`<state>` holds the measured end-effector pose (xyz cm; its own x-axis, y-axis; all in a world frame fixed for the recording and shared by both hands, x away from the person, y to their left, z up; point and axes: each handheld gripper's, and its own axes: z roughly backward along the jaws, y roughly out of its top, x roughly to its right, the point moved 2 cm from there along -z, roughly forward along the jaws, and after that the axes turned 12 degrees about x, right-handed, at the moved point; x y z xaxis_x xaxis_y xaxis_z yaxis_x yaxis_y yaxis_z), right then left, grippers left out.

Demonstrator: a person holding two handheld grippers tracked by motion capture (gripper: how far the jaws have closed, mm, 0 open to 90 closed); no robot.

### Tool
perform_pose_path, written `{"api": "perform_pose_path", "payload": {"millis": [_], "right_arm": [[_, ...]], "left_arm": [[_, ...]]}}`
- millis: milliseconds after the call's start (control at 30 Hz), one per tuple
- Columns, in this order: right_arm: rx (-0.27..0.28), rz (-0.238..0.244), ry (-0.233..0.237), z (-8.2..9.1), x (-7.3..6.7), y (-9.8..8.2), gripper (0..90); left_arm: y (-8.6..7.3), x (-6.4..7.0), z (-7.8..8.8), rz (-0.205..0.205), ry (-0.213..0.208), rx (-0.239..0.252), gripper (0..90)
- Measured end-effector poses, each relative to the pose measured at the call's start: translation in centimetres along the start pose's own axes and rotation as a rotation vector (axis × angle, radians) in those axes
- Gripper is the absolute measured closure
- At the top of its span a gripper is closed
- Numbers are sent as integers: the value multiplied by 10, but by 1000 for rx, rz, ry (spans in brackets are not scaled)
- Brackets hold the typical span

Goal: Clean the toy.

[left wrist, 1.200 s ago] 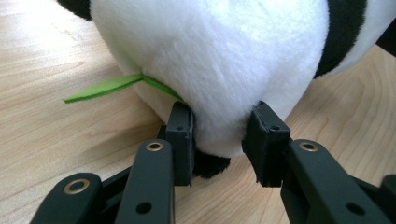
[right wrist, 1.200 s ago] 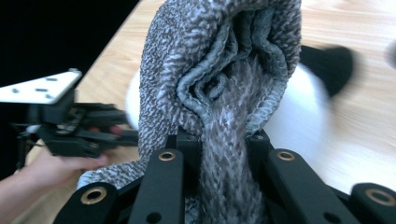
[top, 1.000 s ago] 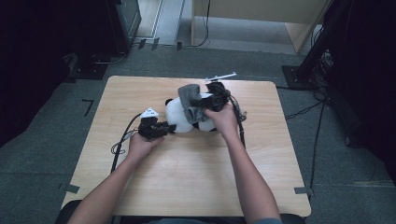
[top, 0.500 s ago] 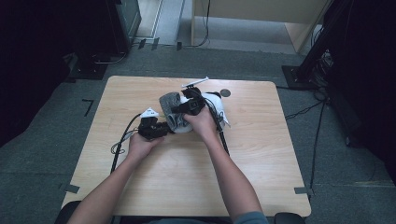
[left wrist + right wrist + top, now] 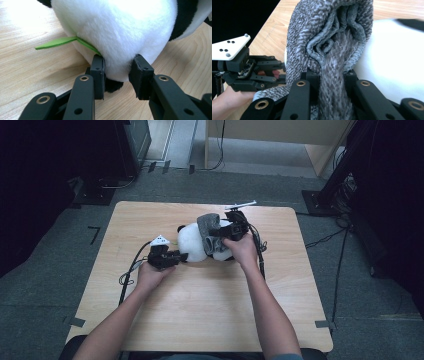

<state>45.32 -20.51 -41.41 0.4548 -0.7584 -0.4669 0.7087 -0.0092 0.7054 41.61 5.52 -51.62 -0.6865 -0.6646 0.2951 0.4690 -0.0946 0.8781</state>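
Right gripper (image 5: pixel 220 236) now back over the plush panda (image 5: pixel 196 246) near mid-worktop (image 5: pixel 150 320), after swinging left across the toy half a second ago from a start farther right; grey knitted hat (image 5: pixel 209 227) carried along, fingers clamped on a fold of the knit (image 5: pixel 329 82), opening of the hat turned toward the toy's white body. Left gripper (image 5: pixel 176 257) parked at the panda's left end, no shift across the three high views; fingers (image 5: pixel 98 72) pinching a bulge of white fur, having just closed a touch further on it. Read as: toy pinned steady, hat being lined up for pulling over one end, not yet seated. Green felt leaf (image 5: pixel 57 42) poking from under the fur on the left gripper view. Hard to tell: which end of the panda faces the hat, head or rump; face hidden. Hat rim partly lost behind the right hand (image 5: pixel 242 251). Far side of the toy cut off, black patches blurred
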Motion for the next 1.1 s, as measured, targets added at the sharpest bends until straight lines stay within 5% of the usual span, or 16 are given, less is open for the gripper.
{"api": "perform_pose_path", "payload": {"millis": [567, 900, 1100], "right_arm": [[62, -67, -74, 54, 53, 3, 749], [13, -61, -172, 61, 81, -10, 751], [35, -39, -128, 55, 87, -22, 752]], "left_arm": [[1, -1, -1, 7, 2, 4, 685], [1, -3, -2, 13, -3, 0, 685], [0, -5, -2, 14, -36, 19, 629]]}}
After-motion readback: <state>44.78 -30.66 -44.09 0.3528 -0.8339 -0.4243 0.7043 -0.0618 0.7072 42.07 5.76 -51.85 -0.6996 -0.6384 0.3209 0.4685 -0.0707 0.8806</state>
